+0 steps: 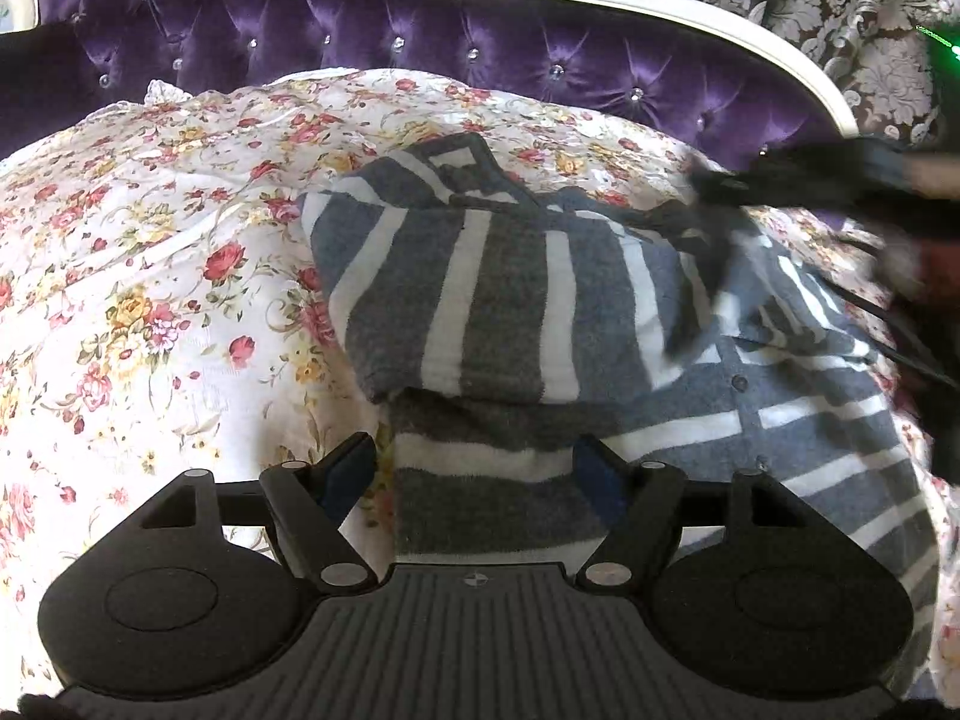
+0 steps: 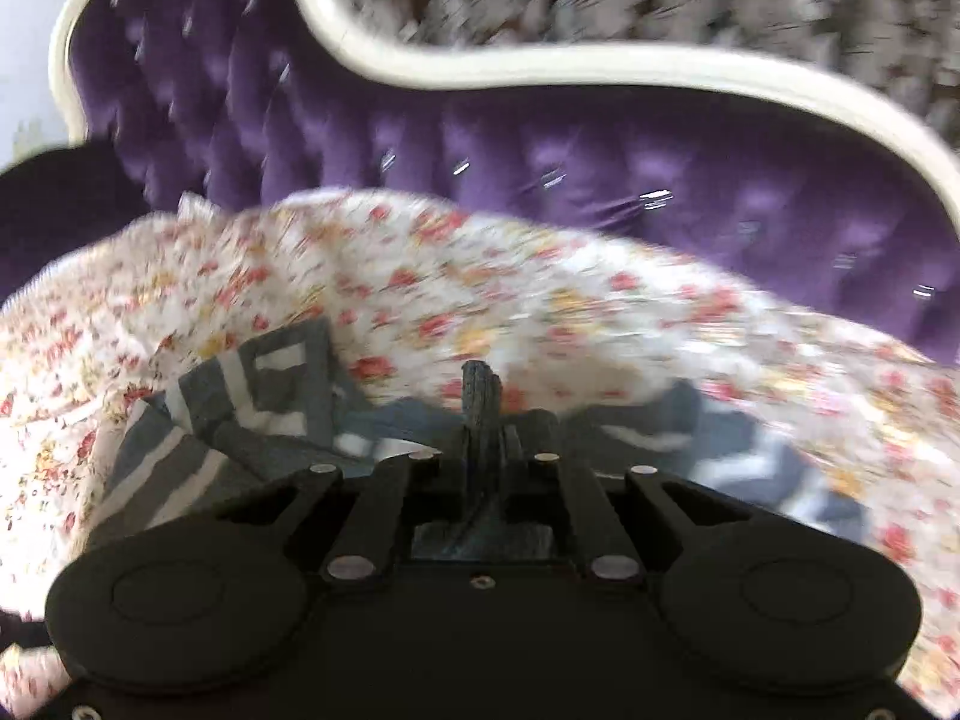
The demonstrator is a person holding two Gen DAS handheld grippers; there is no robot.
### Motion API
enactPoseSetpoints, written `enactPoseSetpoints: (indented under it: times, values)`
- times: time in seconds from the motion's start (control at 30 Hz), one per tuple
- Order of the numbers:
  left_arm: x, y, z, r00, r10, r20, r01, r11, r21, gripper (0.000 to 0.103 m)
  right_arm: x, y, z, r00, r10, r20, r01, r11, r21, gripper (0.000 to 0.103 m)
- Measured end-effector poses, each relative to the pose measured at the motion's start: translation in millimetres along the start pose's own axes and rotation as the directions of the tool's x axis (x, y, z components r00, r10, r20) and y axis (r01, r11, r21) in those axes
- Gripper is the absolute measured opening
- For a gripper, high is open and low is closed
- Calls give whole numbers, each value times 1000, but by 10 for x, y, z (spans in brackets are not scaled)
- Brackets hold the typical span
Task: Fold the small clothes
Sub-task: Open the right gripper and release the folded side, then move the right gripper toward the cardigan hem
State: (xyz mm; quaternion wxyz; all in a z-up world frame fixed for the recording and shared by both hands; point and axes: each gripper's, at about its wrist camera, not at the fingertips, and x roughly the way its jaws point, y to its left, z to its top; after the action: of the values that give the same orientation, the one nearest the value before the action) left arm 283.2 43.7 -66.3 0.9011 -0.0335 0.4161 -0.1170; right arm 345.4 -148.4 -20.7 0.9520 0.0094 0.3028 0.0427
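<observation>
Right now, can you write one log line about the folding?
left tongs: open over grey-and-white striped knit cardigan | right tongs: shut on its fabric | on floral bedspread

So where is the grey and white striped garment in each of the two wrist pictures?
Left wrist view: the striped garment fills the centre and lower right, on the floral sheet.
Right wrist view: it lies low, left of centre, a bunch of it pinched in the right gripper.
Shared landmark: the purple tufted headboard behind the bed.
</observation>
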Motion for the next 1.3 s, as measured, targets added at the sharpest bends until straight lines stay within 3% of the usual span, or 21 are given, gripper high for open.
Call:
enactPoseSetpoints:
  times: [0.13,0.23,0.37,0.63,0.73,1.2,1.23,1.3]
  values:
    - [17,-18,-6,1000,8,3,-8,1000,9,74,-282,-431,-339,999,13,-42,-9,996,91,18]
    - [23,-47,-14,1000,15,7,-16,1000,26,75,-356,-677,-579,993,69,-96,-51,983,174,27]
    - [27,-61,-22,1000,19,11,-20,999,39,76,-447,-813,-701,994,93,-52,-78,967,243,42]
    - [13,-24,-19,1000,4,9,-4,1000,29,76,-538,-975,-637,996,82,43,-92,941,325,48]
    - [10,-19,-9,1000,3,6,-3,1000,17,76,-577,-1024,-610,996,54,69,-74,943,324,58]
    - [9,-30,-16,1000,3,7,-3,1000,23,77,-134,-902,-686,998,63,-19,-57,977,205,58]
    - [9,-29,-15,1000,3,7,-3,1000,22,77,-140,-895,-687,998,65,-18,-60,978,202,56]
    - [11,-33,-15,1000,5,7,-5,1000,22,77,-160,-862,-680,998,62,-22,-57,982,180,35]
